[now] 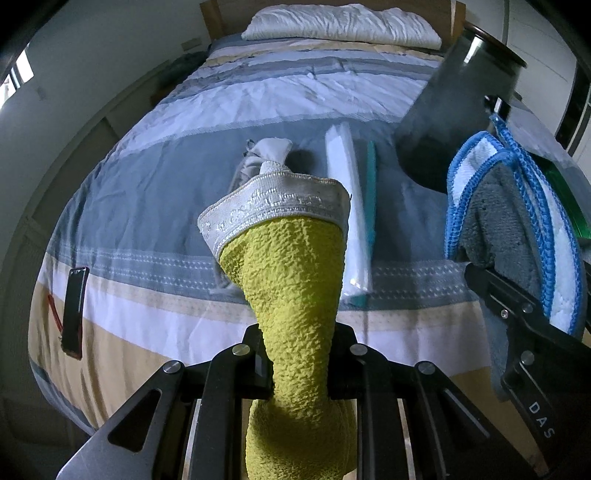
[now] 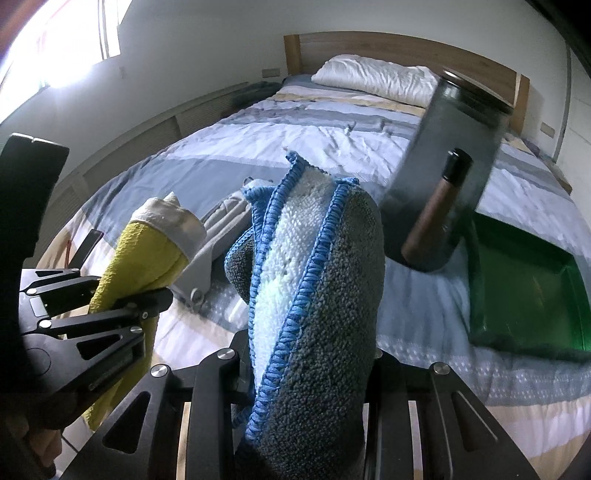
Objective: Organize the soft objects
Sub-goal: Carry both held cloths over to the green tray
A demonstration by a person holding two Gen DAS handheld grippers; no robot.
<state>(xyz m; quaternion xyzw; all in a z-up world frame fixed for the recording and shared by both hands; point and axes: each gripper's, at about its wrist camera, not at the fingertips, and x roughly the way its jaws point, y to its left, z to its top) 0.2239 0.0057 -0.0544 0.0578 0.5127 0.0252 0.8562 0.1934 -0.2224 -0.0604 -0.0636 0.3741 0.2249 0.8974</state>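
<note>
My left gripper (image 1: 301, 363) is shut on a yellow towel with a grey woven band (image 1: 291, 280), held up over the foot of the bed; it also shows in the right wrist view (image 2: 147, 236). My right gripper (image 2: 310, 363) is shut on a grey and white cloth with blue stitched edges (image 2: 314, 280), seen at the right of the left wrist view (image 1: 513, 221). A grey garment (image 1: 258, 157) lies bunched on the striped bedspread (image 1: 147, 192) beyond the towel.
A tall dark grey bin (image 2: 450, 155) stands on the bed at right, with a brown bottle (image 2: 436, 210) in front of it. A green tray (image 2: 528, 288) lies beside it. A white and teal flat pack (image 1: 351, 206) and a dark phone-like item (image 1: 75, 310) lie on the bedspread. A pillow (image 1: 343, 22) is at the head.
</note>
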